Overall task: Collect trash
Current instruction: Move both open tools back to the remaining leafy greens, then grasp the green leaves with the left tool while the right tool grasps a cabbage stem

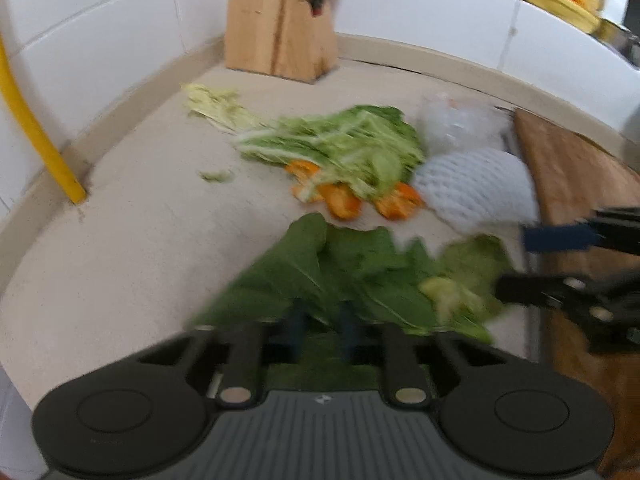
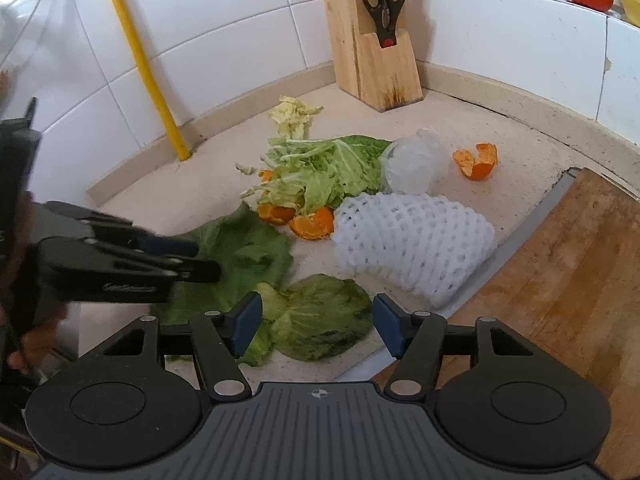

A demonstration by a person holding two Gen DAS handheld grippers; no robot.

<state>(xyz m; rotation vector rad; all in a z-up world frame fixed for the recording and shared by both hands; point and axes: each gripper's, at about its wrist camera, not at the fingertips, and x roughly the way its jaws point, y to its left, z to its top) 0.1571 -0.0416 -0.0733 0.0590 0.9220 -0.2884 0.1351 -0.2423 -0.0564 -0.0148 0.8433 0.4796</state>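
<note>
Knife block (image 2: 372, 40) at back of tabletop (image 2: 192, 196). Our left tongs (image 1: 322, 326) pinch big green leaf (image 1: 320, 272); right tongs (image 2: 316, 326) wide apart above wilted leaf (image 2: 320, 320).

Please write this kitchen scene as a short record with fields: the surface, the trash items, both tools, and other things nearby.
surface: beige countertop in a tiled corner
trash: dark green leaf; pale cabbage leaves; orange peels; separate peel; white foam net; clear plastic bag
left tool: fingers close together on the dark green leaf, blurred
right tool: open above a wilted leaf
nearby: knife block; cutting board; yellow pipe
</note>
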